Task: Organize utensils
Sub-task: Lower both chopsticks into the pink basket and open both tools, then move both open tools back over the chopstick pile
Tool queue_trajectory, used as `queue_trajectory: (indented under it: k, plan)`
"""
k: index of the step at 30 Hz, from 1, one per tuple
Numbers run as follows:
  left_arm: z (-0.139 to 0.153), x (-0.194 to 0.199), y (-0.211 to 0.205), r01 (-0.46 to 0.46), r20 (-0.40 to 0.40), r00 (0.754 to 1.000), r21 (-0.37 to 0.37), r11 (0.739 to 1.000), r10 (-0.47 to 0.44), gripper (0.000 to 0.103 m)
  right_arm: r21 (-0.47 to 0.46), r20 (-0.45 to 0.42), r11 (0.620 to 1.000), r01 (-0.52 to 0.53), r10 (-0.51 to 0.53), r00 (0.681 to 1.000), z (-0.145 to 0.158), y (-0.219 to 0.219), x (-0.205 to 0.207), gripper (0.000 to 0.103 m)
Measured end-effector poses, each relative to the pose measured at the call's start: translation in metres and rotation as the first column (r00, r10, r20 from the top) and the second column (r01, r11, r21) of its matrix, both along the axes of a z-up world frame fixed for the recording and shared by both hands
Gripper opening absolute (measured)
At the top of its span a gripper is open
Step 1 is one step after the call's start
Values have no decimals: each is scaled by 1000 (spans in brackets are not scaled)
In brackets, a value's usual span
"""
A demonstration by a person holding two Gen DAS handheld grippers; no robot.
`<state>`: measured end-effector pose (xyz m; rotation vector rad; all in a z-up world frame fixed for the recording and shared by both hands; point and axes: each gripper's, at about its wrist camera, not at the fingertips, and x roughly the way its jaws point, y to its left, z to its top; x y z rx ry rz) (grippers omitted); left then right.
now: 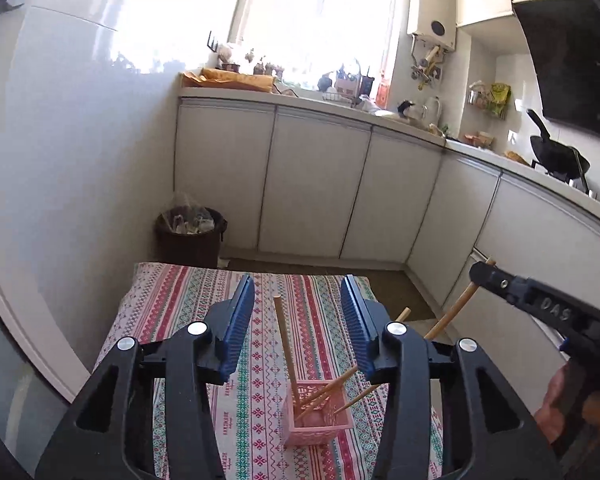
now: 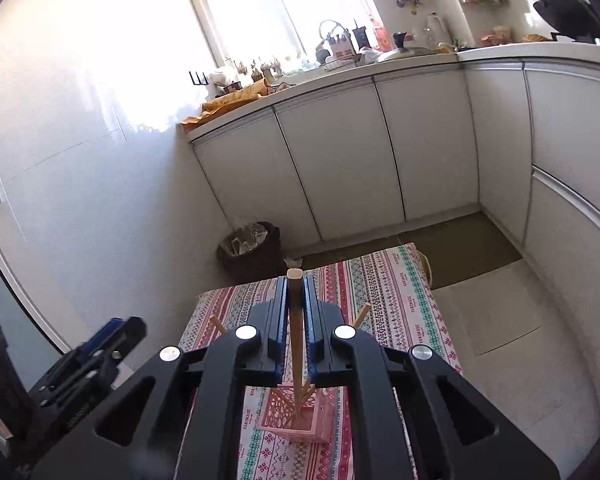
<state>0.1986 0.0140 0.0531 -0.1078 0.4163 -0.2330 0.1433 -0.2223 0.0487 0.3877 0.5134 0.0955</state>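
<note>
A pink lattice basket [image 1: 320, 430] stands on the patterned tablecloth [image 1: 180, 300] with several wooden chopsticks leaning in it. One chopstick [image 1: 283, 344] rises from it between the jaws of my left gripper [image 1: 298, 284], which is open; neither pad touches the stick. My right gripper [image 1: 496, 278] comes in from the right, shut on another chopstick [image 1: 456, 310]. In the right wrist view my right gripper [image 2: 295, 280] clamps that chopstick [image 2: 297, 360] upright, its lower end down in the basket [image 2: 282, 408]. The left gripper [image 2: 100, 344] shows blurred at lower left.
The small table [image 2: 400, 300] ends just ahead, with floor beyond it. A dark bin [image 1: 190, 236] stands by the wall past the table's far left corner. White cabinets [image 1: 312, 184] under a cluttered counter run across the back and down the right side.
</note>
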Motion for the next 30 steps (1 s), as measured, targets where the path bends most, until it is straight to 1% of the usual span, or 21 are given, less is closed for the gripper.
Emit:
queue_trajectory:
  k: [2, 3, 4, 6, 8, 11, 13, 16, 17, 18, 19, 21, 25, 27, 29, 30]
  plan:
    - [1, -7, 12, -17, 2, 1000, -17, 1000, 17, 42, -11, -1, 1000, -4, 4, 1000, -7, 7, 9, 8]
    - [1, -9, 16, -25, -1, 1000, -18, 1000, 25, 42, 0, -15, 1000, -18, 18, 1000, -14, 10, 14, 11]
    - [-1, -11, 20, -32, -9, 999, -17, 999, 32, 42, 17, -38, 1000, -13, 14, 999, -20, 11, 18, 11]
    - [-4, -13, 24, -34, -26, 999, -11, 999, 34, 42, 58, -79, 998, -8, 13, 997, -30, 10, 22, 31]
    - [-9, -15, 28, -39, -41, 998, -7, 999, 38, 43, 61, -88, 998, 14, -8, 996, -33, 8, 16, 38]
    - [-13, -16, 31, -37, -70, 997, -24, 999, 36, 45, 26, -94, 999, 26, -24, 995, -28, 8, 8, 39]
    - [-15, -19, 31, -37, -87, 996, -30, 999, 35, 48, 15, -91, 999, 37, -36, 995, -23, 7, 0, 43]
    - [-17, -25, 30, -29, -100, 995, -33, 999, 26, 55, -8, -80, 998, 54, -55, 995, -17, 5, -14, 47]
    - [-17, -28, 29, -28, -102, 994, -34, 999, 24, 59, -15, -81, 998, 59, -60, 995, -16, 4, -19, 51]
    - [-18, -31, 27, -25, -104, 994, -32, 999, 22, 64, -23, -82, 997, 68, -69, 994, -15, 4, -24, 57]
    - [-19, -33, 25, -21, -108, 994, -26, 999, 18, 67, -28, -83, 997, 75, -78, 994, -15, 3, -30, 61]
    - [-20, -39, 19, -12, -115, 993, -12, 1000, 11, 76, -36, -77, 995, 96, -98, 992, -15, 1, -44, 75]
    - [-23, -53, 10, -24, -108, 994, 22, 999, 27, 84, -95, -76, 983, 159, -167, 983, -17, -5, -71, 84]
    - [-24, -59, 6, -30, -104, 994, 40, 999, 34, 90, -137, -66, 969, 206, -217, 974, -18, -8, -85, 91]
    - [-26, -65, 0, -27, -101, 994, 67, 997, 34, 95, -173, -51, 955, 241, -253, 966, -17, -10, -99, 94]
    - [-27, -68, -2, -25, -100, 994, 76, 997, 32, 96, -194, -49, 947, 256, -270, 962, -18, -11, -106, 96]
